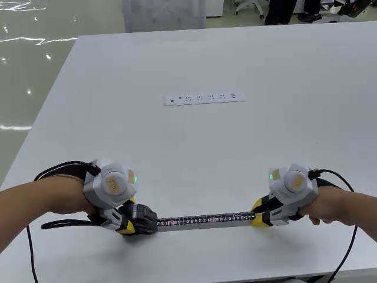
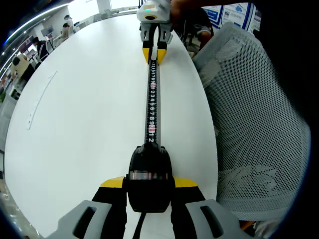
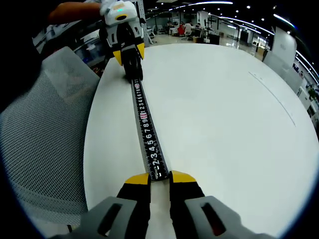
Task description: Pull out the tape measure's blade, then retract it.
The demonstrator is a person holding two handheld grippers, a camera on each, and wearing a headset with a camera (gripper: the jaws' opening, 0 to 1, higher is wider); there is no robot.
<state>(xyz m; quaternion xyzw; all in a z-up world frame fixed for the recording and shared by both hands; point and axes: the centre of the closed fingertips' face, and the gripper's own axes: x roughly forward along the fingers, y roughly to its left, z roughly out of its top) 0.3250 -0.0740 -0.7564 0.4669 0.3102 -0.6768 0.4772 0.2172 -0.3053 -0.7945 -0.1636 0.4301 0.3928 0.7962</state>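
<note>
**Head view.** My left gripper (image 1: 131, 221) is closed on the tape measure case (image 1: 145, 219), which sits low on the white table (image 1: 194, 147) near its front edge. My right gripper (image 1: 259, 217) is closed on the free end of the blade (image 1: 206, 220). The blade spans the gap between the two grippers, just above the table surface. The grippers are well apart and face each other, so the pull runs straight along the blade. A power strip (image 1: 204, 98) lies further back, clear of the work.

**Left gripper view.** The jaws clamp the case (image 2: 149, 172) from both sides. This anchors it against the pull and against the spring. The blade (image 2: 152, 99) leaves the case mouth and runs straight to the right gripper (image 2: 155, 50). A mesh chair (image 2: 249, 129) stands beside the table edge.

**Right gripper view.** The jaws close on the blade's end (image 3: 157, 172), which sits between the yellow tips. The printed scale faces up and reads along the blade (image 3: 144, 119) toward the left gripper (image 3: 127, 52) and the case.

**Status.** I judge the pull-out to be in hand or complete, with the retraction not yet done. For that step, guide the end back under control so the blade cannot whip.
</note>
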